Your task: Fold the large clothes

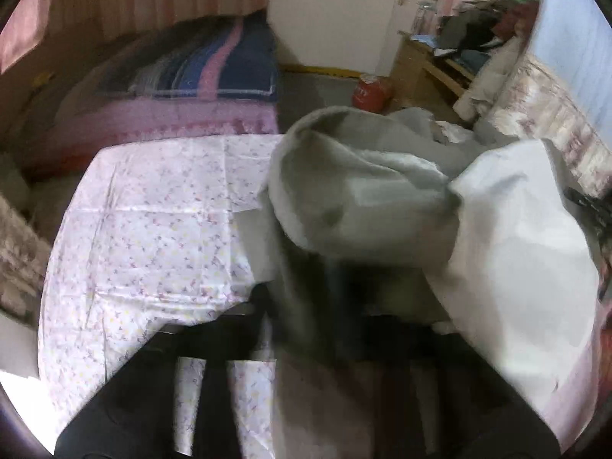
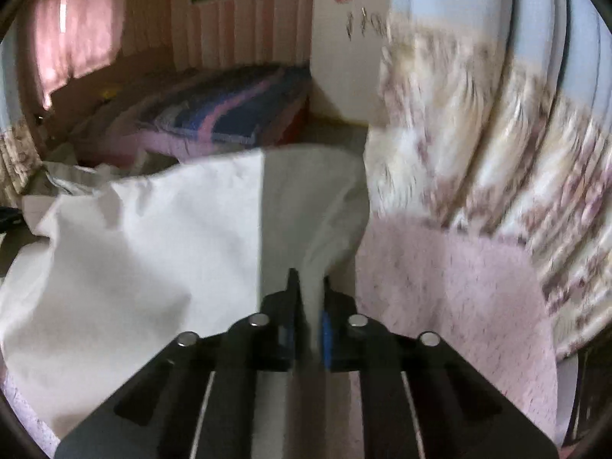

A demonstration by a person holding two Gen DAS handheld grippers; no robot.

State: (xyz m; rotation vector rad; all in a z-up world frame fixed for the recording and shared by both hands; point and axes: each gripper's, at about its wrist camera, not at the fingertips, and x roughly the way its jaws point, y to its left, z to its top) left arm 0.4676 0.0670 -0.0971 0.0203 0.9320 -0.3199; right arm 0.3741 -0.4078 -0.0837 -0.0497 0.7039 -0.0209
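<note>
Here both hand-held grippers have a hold on the same large white garment (image 2: 126, 252), which lies bunched on the floral bedsheet (image 1: 153, 222) of the bed. The right hand-held gripper (image 2: 309, 287) is closed tight on a pinched fold of the white cloth. The left hand-held gripper (image 1: 306, 306) is blurred, but grey-white fabric (image 1: 355, 206) rises from between its nearly closed jaws, so I judge it grips the cloth too. The step in hand seems to be taking two edges for a fold. Next, I think, both hands must lift and pull apart, so that the cloth becomes flat before it is laid over.
</note>
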